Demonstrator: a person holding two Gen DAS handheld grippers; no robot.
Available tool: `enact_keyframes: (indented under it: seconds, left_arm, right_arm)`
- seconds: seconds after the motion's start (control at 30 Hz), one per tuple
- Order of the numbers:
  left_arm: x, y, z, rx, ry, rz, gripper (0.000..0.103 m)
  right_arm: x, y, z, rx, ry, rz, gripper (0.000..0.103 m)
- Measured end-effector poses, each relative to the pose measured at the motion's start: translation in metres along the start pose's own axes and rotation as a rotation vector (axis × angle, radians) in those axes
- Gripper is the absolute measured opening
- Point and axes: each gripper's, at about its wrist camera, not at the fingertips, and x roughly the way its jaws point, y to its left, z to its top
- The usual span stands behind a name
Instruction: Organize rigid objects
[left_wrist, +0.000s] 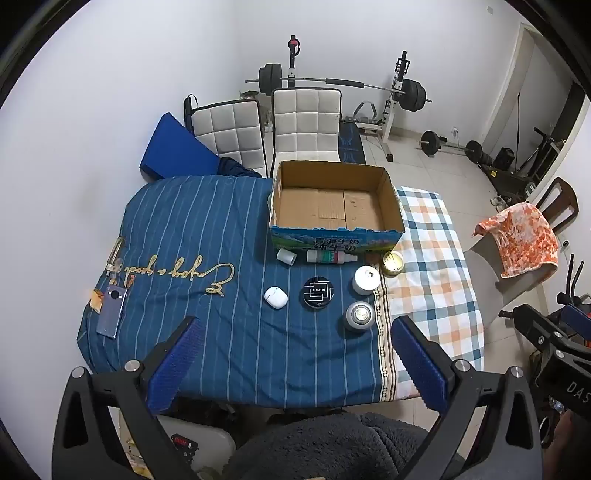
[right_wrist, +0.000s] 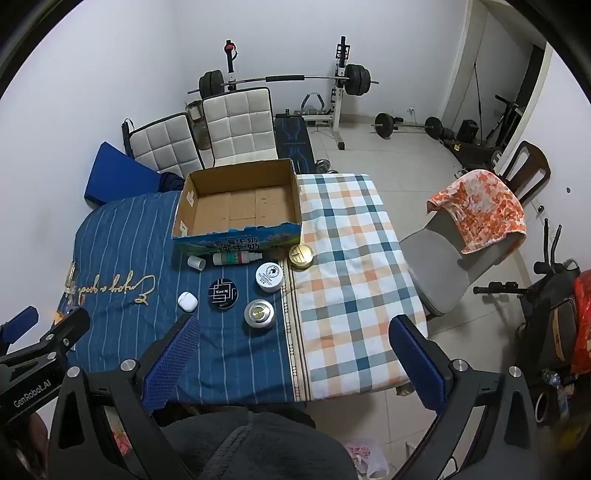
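Observation:
An empty cardboard box (left_wrist: 334, 201) (right_wrist: 240, 205) stands at the table's far side. In front of it lie a small white cup (left_wrist: 286, 256), a white dropper bottle (left_wrist: 330, 256), a gold tin (left_wrist: 392, 262), a white jar (left_wrist: 365, 279), a black round case (left_wrist: 318, 291), a white earbud case (left_wrist: 275, 296) and a silver jar (left_wrist: 360, 315). The same group shows in the right wrist view, with the silver jar (right_wrist: 259, 314) nearest. My left gripper (left_wrist: 295, 354) and right gripper (right_wrist: 293, 354) are both open and empty, held above the near table edge.
A phone (left_wrist: 112, 312) and a clip (left_wrist: 114, 254) lie at the table's left edge. The table has a blue striped cloth (left_wrist: 192, 229) and a checked cloth (right_wrist: 351, 258). Two white chairs (left_wrist: 306, 122) stand behind; a grey chair with an orange towel (right_wrist: 480, 206) stands to the right.

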Motion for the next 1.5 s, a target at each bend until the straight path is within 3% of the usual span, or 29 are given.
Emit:
enact_keyframes:
  seconds: [1.5]
  left_arm:
    - [-0.008,0.001,0.003,-0.013,-0.028,-0.027,0.103]
  right_arm:
    - [-0.006,0.006,-0.001,-0.009,-0.013,-0.012,0.103]
